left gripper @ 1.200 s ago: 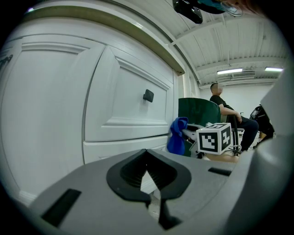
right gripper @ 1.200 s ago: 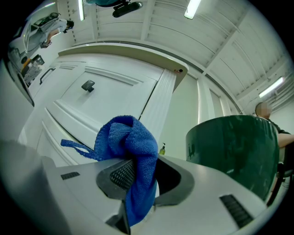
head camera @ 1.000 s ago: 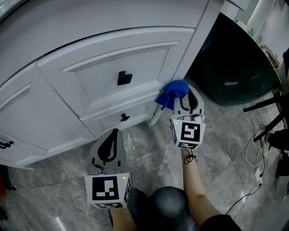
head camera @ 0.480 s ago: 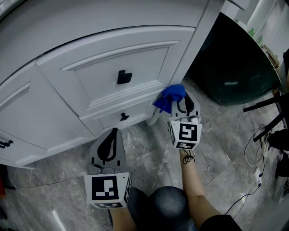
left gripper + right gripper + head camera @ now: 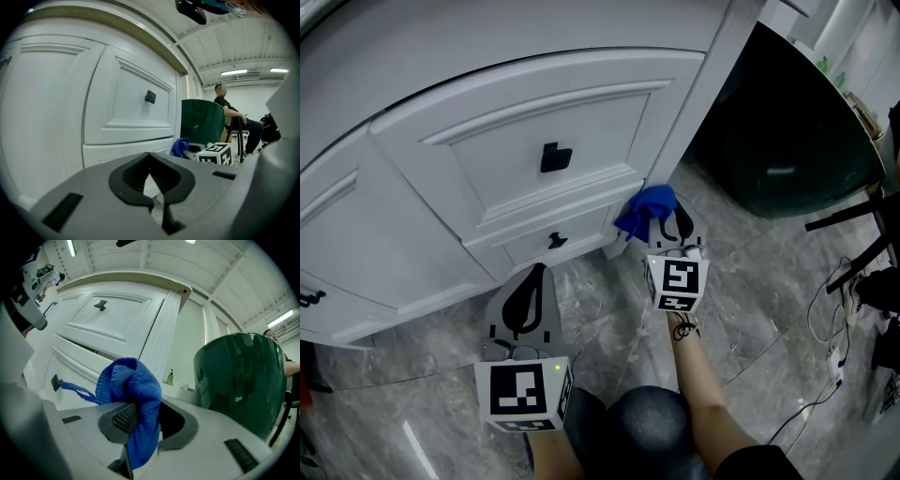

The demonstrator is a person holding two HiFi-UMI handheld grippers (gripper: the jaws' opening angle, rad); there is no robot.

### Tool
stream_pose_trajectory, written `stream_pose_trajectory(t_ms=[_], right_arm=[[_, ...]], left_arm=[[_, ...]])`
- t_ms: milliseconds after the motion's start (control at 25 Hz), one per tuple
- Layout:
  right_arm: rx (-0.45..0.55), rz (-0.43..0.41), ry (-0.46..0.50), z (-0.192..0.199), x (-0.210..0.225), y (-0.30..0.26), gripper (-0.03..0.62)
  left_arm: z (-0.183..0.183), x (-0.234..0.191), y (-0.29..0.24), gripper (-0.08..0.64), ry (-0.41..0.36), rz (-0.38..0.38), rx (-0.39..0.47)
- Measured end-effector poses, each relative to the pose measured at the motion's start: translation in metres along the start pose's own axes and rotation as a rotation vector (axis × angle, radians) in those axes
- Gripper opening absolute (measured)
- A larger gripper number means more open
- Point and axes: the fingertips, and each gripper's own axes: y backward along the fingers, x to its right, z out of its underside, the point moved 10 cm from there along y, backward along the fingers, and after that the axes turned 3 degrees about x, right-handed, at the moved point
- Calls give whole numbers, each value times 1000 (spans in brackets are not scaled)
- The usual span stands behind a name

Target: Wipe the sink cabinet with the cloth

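Presently the blue cloth [image 5: 643,208] is being clamped in the right gripper [image 5: 665,223], seemingly touching the sink cabinet [image 5: 516,122] at its lower corner post straight ahead; the left gripper [image 5: 525,298] is being held closed, empty, farther back.

"What gets cut off?"
"The sink cabinet [image 5: 412,234] runs past the head view's top and left edges, clipping a handle [image 5: 309,300]."
"And the cloth [image 5: 136,380]?"
"Its lower end is hidden between the right gripper [image 5: 143,420] jaws."
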Motion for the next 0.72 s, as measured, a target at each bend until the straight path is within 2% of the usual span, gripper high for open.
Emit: stream_pose_trajectory(t_ms=[160,720], right_arm=[[-61,-22,10,15,-6,0,114],[-163,-68,-109,70,-18,-1,114]], left_arm=[[1,1,-2,0,-6,1,-5],[5,0,-7,0,-14,-4,-24]])
